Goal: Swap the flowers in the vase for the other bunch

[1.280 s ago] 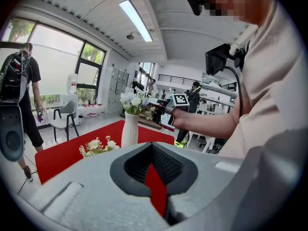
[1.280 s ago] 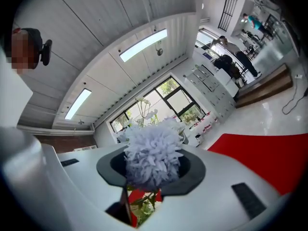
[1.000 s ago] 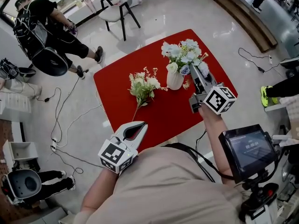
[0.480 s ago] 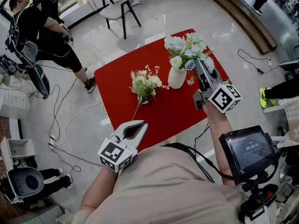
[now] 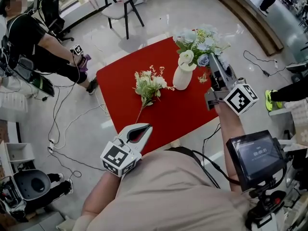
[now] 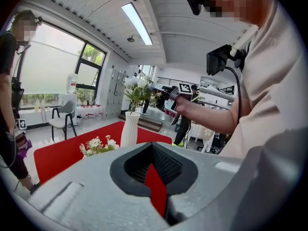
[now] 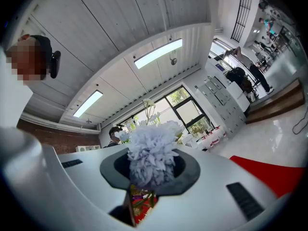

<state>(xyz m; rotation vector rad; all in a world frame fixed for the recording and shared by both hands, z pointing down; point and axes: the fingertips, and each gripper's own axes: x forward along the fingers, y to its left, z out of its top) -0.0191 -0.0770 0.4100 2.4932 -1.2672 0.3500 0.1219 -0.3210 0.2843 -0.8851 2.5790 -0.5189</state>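
Note:
A white vase point(image 5: 182, 77) stands on the red table point(image 5: 168, 117) toward its far right. A bunch of pale blue and white flowers point(image 5: 199, 42) rises above it, with its stems still running down to the vase mouth in the left gripper view. My right gripper point(image 5: 212, 64) is shut on this bunch just right of the vase; a blue bloom point(image 7: 151, 155) fills its jaw opening. The other bunch point(image 5: 148, 85), cream flowers with green leaves, lies flat on the table left of the vase. My left gripper point(image 5: 146, 128) hangs shut and empty by the table's near edge.
A grey chair point(image 5: 122, 4) stands beyond the table. A person point(image 5: 33, 37) crouches at the far left, with cables point(image 5: 60, 114) across the floor beside them. A screen on a mount point(image 5: 254, 154) sits at my right side. A wooden step point(image 5: 250, 13) runs along the far right.
My right gripper has risen with the blue and white bunch, drawing the blooms higher above the vase. The left gripper has stayed put. The person at the left has shifted.

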